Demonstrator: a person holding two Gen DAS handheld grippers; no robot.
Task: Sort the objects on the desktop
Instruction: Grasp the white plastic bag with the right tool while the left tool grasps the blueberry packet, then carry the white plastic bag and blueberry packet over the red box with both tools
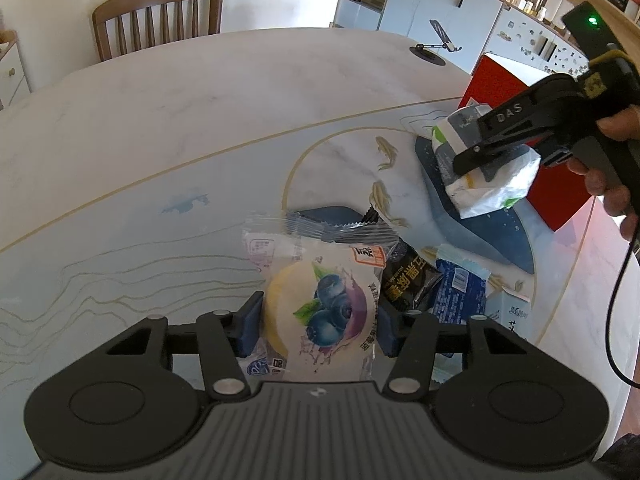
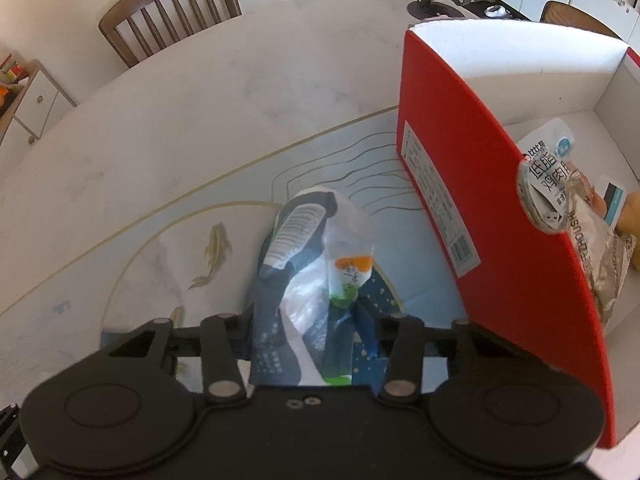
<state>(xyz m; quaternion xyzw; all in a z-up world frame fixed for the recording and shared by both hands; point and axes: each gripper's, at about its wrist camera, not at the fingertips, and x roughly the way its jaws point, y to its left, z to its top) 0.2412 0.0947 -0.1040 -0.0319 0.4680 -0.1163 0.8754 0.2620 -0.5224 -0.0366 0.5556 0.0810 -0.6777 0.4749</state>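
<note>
Scanning left to right from the left wrist view: wooden chair behind the far left of the marble table, which carries a printed mat with gold lines and fish. Left gripper sits low over the mat, its blue pads closed against both sides of a blueberry snack packet; the clear crimped top of the packet points away from the camera. Touching its right edge: a black snack packet, then a blue packet, with a light blue carton at the end of the pile. A phone stand sits at the far table edge. Further right, the right gripper, held in a hand, is above the mat just beside the red box.

Right wrist view: right gripper is clamped on a white and navy pouch, which sticks out ahead between the fingers, clear of the mat. Red box is immediately right, open top, white inside. A chicken snack bag already lies in it, with more packets partly hidden beside it.
</note>
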